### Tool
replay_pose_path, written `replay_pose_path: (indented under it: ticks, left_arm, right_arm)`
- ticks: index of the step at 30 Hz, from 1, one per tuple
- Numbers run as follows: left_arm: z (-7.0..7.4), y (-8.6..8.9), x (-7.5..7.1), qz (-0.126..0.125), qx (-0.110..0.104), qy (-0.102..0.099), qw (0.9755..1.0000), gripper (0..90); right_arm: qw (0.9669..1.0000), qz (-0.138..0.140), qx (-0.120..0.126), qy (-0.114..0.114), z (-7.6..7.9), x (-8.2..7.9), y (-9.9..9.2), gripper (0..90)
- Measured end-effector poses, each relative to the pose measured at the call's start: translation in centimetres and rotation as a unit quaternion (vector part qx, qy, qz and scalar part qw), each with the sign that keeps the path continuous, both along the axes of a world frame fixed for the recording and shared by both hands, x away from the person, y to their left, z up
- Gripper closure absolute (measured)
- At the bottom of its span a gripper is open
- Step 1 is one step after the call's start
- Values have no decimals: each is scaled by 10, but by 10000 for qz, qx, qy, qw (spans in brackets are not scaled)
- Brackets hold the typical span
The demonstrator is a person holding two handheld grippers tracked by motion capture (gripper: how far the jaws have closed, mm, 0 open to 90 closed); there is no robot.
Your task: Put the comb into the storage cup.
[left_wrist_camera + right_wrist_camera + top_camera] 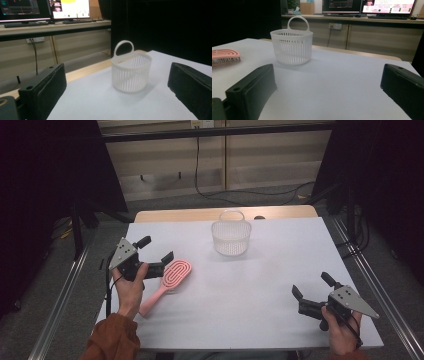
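Two grippers over the white table [260, 285], both with jaws spread wide and grasping nothing: left gripper [155, 255] at the near left, just beside the head of the pink hairbrush [167, 282], right gripper [311, 293] at the near right, well apart from everything. Farther off, near the table's far middle, upright and alone: white slatted basket [231, 236].

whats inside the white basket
Nothing shows inside the white basket: through its slats only the white table is visible. The pink brush lies outside, by the open left gripper.
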State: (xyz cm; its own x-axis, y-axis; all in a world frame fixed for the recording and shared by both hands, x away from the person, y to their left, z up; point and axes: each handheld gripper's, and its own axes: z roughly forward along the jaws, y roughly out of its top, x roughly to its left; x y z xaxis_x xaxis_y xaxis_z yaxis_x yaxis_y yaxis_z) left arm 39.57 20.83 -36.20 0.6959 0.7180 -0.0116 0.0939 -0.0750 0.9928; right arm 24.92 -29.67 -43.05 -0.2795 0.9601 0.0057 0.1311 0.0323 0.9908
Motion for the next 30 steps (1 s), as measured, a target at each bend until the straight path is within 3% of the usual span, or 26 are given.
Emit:
replay_pose_path:
  ticks: [2, 8, 14, 20, 24, 27, 28, 30]
  left_arm:
    - [2, -3, 5, 23, -82, -32, 10000, 21]
    - [1, -7, 14, 11, -3, -62, 10000, 20]
    - [-4, -6, 19, -12, 251, -27, 9997, 17]
    - [-6, -4, 23, -156, 270, 200, 9993, 13]
    - [-8, -5, 26, -219, 435, 438, 9979, 12]
    - [-5, -7, 30, -286, 632, 769, 9946, 15]
    - [-5, -7, 30, -286, 632, 769, 9946, 14]
    - [-3, -7, 31, -419, 794, 873, 9921, 16]
  right_arm:
    - [10000, -7, -6, 8, 0, 0, 0, 0]
    - [10000, 15, 1, 18, -1, 1, 1, 0]
    - [10000, 40, -9, 31, -1, 0, 0, 0]
    - [10000, 41, -14, 8, -1, 0, 0, 0]
    - [10000, 35, -19, 10, -1, 0, 0, 0]
    - [10000, 30, -22, 12, -1, 0, 0, 0]
    - [10000, 29, -23, 23, -1, 0, 0, 0]
    - [10000, 32, -19, 12, -1, 0, 0, 0]
